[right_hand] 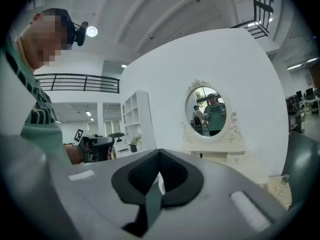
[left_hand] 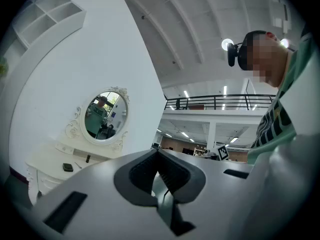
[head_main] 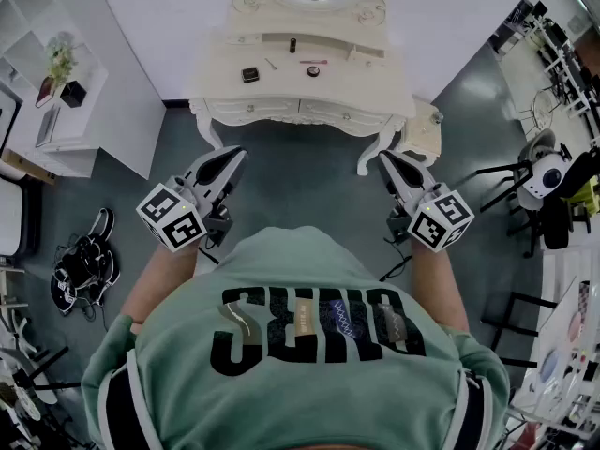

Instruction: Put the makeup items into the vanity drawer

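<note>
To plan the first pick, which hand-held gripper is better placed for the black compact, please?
Probably the left hand-held gripper: the black compact lies left of centre on the vanity.

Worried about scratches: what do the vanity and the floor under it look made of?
The vanity looks like painted wood, perhaps moulded resin, cream and satin: carved scrollwork, curved legs. The floor seems seamless coated concrete or vinyl, grey-green, slightly glossy: a soft light patch reflects in it.
</note>
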A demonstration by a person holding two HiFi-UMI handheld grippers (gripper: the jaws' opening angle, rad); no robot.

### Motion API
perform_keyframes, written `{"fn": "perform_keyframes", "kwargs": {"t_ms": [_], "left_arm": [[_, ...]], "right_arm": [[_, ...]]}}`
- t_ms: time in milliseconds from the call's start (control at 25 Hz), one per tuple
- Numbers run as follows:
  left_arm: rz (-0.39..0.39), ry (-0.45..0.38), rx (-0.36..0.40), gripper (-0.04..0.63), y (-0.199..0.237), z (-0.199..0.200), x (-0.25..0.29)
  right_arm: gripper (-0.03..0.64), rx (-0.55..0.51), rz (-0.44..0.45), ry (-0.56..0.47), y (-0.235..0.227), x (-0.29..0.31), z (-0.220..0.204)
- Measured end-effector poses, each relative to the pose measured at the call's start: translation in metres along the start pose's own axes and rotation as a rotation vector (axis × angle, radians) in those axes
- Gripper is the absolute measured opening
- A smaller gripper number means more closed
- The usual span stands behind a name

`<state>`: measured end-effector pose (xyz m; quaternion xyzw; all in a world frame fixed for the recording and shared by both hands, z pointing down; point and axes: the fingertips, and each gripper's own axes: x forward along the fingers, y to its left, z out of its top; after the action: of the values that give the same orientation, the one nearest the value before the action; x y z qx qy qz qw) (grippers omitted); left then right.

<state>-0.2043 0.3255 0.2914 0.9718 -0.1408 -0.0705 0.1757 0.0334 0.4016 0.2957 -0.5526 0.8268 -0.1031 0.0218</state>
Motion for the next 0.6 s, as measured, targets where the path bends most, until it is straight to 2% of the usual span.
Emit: {"fn": "perform_keyframes", "kwargs": {"t_ms": [600], "left_arm": [[0.026,-0.002,0.000,0.003,-0.008,-0.007,0.009]], "right_arm": [[0.008,0.003,0.027,0.019,-0.013,-0.002,-0.002]]}}
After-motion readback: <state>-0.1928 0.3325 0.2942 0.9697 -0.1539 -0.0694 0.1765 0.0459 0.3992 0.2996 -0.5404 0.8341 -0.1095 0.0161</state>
